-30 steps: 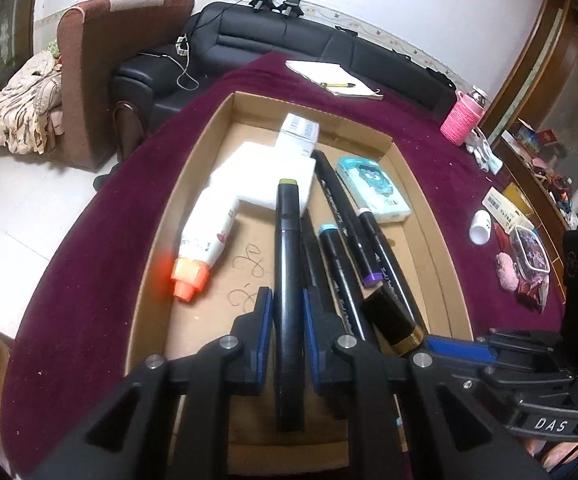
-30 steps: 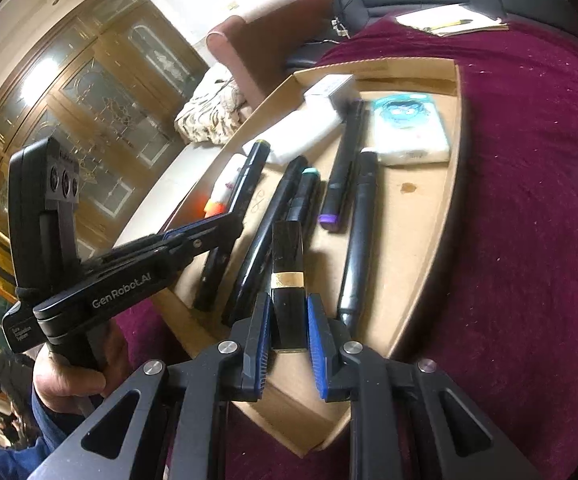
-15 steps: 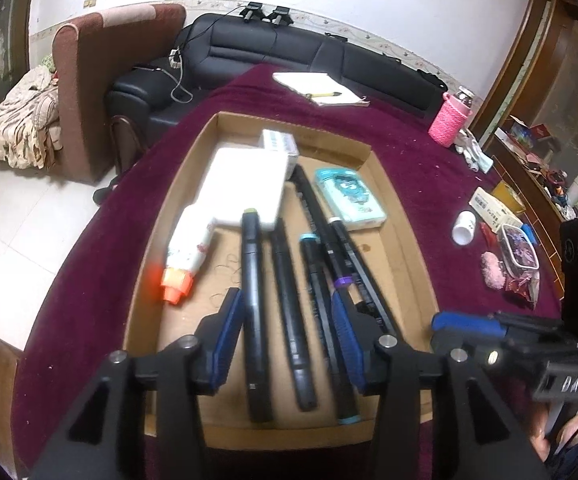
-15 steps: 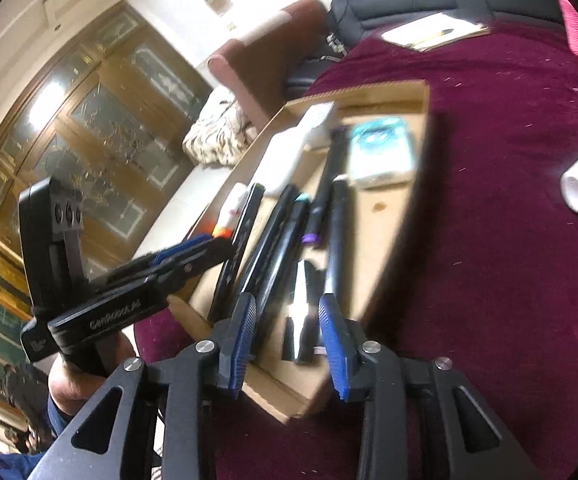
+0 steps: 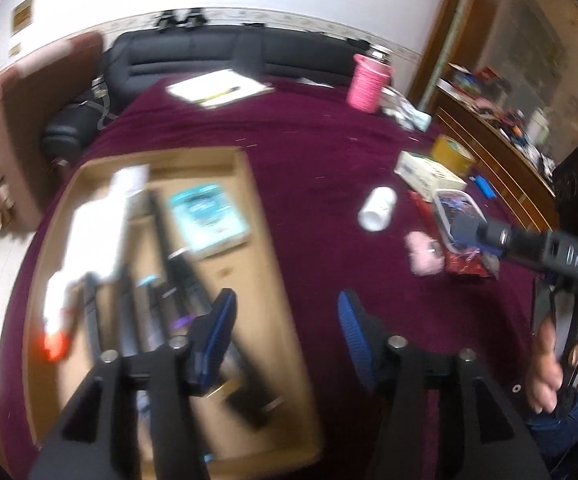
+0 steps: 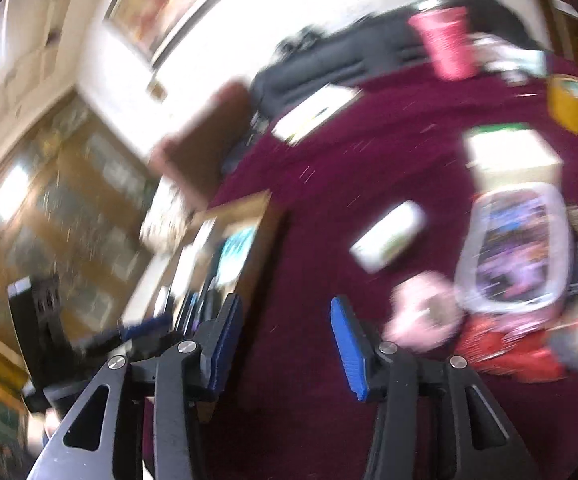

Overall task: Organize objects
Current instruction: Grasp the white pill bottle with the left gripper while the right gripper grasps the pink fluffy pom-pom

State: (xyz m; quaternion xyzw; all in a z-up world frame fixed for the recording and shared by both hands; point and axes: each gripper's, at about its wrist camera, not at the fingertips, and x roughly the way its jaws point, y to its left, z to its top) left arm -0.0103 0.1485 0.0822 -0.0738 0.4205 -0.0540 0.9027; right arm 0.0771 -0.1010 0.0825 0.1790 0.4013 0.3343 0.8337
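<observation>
Both grippers now stand wide open and empty: the left gripper (image 5: 285, 322), clamped on a black marker a second ago, has its blue pads apart over the right rim of the cardboard tray (image 5: 265, 216). The right gripper (image 6: 285, 336), which held the gold-banded tube, has swung toward the clutter at the right of its frame. Several markers (image 5: 177, 276) lie side by side in the tray at lower left, the tube (image 5: 245, 396) near the tray's bottom edge, a teal packet (image 5: 209, 216) above them. A maroon tablecloth (image 5: 321, 152) covers the table; a white bottle (image 5: 377, 208) lies at centre right, a pink cup (image 5: 367, 84) at the top, a black sofa (image 5: 217, 56) behind. Both views are motion-blurred.
</observation>
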